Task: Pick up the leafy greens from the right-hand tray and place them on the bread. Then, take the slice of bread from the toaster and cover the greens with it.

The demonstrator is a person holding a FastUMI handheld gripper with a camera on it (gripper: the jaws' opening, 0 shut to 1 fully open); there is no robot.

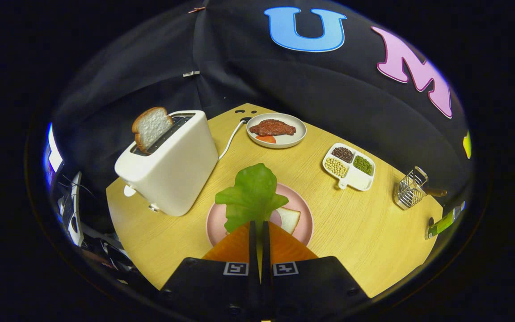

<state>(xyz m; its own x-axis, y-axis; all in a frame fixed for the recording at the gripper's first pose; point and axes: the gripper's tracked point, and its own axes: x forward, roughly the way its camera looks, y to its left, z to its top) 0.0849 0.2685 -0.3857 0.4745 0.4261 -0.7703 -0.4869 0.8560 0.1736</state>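
I had the tool [259,226] pinched nearly closed on the stem end of the leafy greens [252,194], both fingers pressing it. The leaf stood up ahead of the fingers, its long axis running away from me, directly over the pink plate [304,223] where the bread [289,219] lay, mostly hidden behind leaf and fingers. Beyond, left, 1 slice [151,126] waited in the toaster [170,167] on the tabletop [365,223].

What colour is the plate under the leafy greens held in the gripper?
Pink plate, clearest in the gripper view, below the leafy greens pinched by the gripper.
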